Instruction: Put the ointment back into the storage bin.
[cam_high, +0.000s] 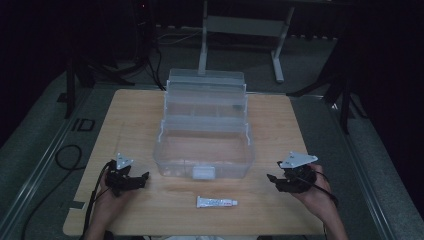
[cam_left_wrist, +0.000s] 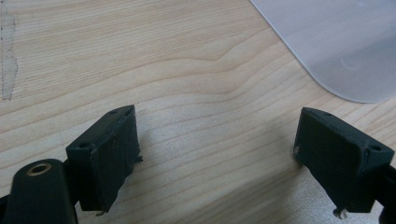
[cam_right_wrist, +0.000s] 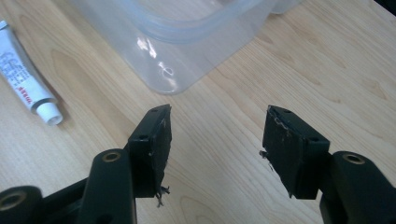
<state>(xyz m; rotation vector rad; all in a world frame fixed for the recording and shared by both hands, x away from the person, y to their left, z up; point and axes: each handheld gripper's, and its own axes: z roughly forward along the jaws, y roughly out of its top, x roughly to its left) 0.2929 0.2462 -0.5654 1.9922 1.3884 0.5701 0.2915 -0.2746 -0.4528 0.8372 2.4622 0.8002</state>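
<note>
The clear storage box (cam_high: 204, 145) stood open at mid-table, its tiered trays folded back. The tube (cam_high: 216, 202) lay flat just in front of the box, untouched. The left gripper (cam_high: 134, 182) rested left of the box, jaws spread wide over bare wood. The right gripper (cam_high: 280, 181), right of the box, held nothing between its parted jaws. Judged step: approach before pickup. The next move likely required bringing the right gripper across to straddle the tube.
</note>
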